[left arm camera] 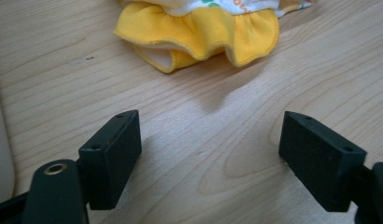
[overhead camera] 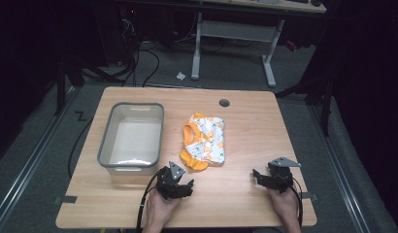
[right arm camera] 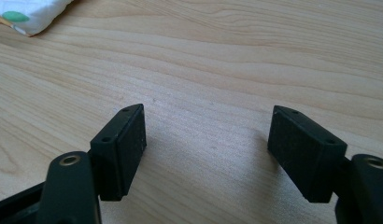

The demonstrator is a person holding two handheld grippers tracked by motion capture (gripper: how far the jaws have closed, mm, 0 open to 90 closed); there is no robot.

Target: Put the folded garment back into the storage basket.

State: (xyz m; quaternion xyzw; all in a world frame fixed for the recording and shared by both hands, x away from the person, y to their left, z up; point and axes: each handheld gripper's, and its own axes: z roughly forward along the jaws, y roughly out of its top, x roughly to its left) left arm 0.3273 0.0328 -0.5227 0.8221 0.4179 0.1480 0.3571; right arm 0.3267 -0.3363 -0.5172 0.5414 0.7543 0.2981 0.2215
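1. The small garment (overhead camera: 204, 141) lies at the middle of the high view, right of the grey bin (overhead camera: 106, 141), flat on the table (overhead camera: 245, 194).
2. My left gripper (overhead camera: 186, 187) sits just below its yellow ruffle (left arm camera: 199, 39), jaws spread, nothing between them; my right gripper (overhead camera: 259, 177) at lower right is spread and empty too.
3. I judge it light, soft and floppy (it will sag when lifted).
4. I'd pinch the ruffled hem, its thickest edge.
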